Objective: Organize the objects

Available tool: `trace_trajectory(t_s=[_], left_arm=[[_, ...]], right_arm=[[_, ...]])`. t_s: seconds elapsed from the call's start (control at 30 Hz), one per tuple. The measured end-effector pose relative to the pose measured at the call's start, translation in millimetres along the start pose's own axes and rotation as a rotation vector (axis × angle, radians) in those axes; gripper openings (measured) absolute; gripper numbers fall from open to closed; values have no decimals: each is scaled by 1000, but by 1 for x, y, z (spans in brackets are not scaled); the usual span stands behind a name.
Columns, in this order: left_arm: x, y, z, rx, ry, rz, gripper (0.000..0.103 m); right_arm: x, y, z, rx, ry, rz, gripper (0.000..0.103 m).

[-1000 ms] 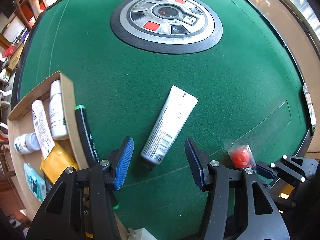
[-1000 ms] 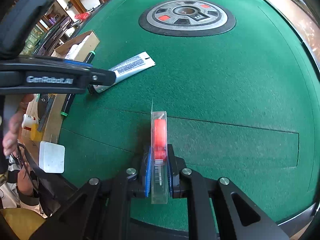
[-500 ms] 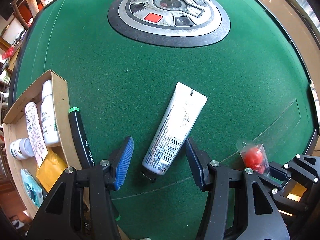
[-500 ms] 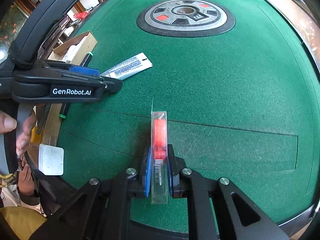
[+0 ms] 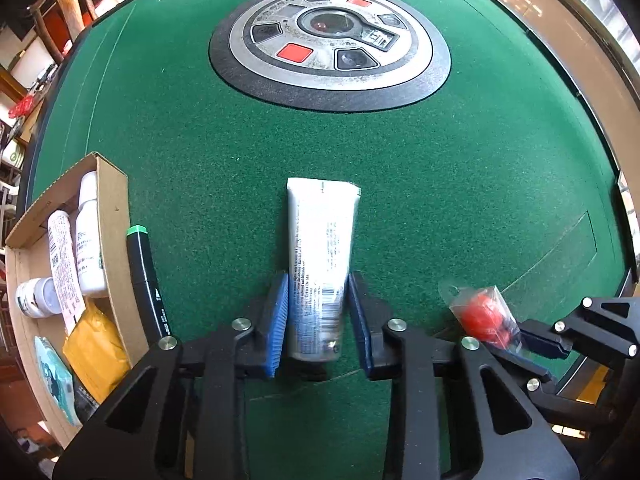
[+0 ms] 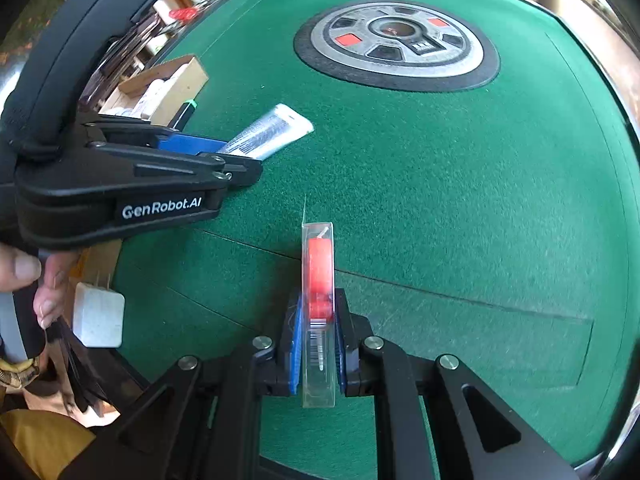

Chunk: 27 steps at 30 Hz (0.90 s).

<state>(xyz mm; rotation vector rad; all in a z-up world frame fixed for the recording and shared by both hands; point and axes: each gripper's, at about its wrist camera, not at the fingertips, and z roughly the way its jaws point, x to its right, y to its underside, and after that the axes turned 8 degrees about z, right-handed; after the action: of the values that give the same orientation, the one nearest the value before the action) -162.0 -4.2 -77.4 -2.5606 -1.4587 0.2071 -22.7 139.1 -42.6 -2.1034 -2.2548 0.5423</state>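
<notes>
My left gripper (image 5: 319, 320) is shut on a white tube (image 5: 321, 264), its blue pads pressing both sides near the cap end; the tube points away over the green felt. The same tube shows in the right wrist view (image 6: 272, 132), sticking out past the left gripper (image 6: 224, 156). My right gripper (image 6: 318, 344) is shut on a clear packet holding a red round item (image 6: 319, 280). That packet also shows in the left wrist view (image 5: 482, 316), at the lower right.
A cardboard box (image 5: 114, 216) at the left holds bottles, a tube and packets. A black marker with a green cap (image 5: 146, 280) lies beside the box. A round grey control disc (image 5: 330, 46) sits in the table's middle. A white block (image 6: 98, 314) sits at the table's near edge.
My left gripper closed on the white tube, which turned from slanted to straight along the fingers. The right gripper kept its hold on the red packet.
</notes>
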Motion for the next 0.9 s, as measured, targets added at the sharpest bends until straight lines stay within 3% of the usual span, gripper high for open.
trace_trajectory(t_s=[0.17, 0.5, 0.73, 0.9], left_arm=[[2, 8, -2, 16, -3, -75, 28], [10, 14, -3, 18, -16, -136, 28], [7, 36, -8, 20, 10, -123, 28], [3, 45, -13, 7, 47, -89, 28]], right_arm=[[12, -15, 0, -23, 93, -81, 12], [20, -34, 6, -85, 119, -162, 12], [16, -32, 4, -75, 99, -138, 11], [16, -32, -1, -33, 56, -53, 11]])
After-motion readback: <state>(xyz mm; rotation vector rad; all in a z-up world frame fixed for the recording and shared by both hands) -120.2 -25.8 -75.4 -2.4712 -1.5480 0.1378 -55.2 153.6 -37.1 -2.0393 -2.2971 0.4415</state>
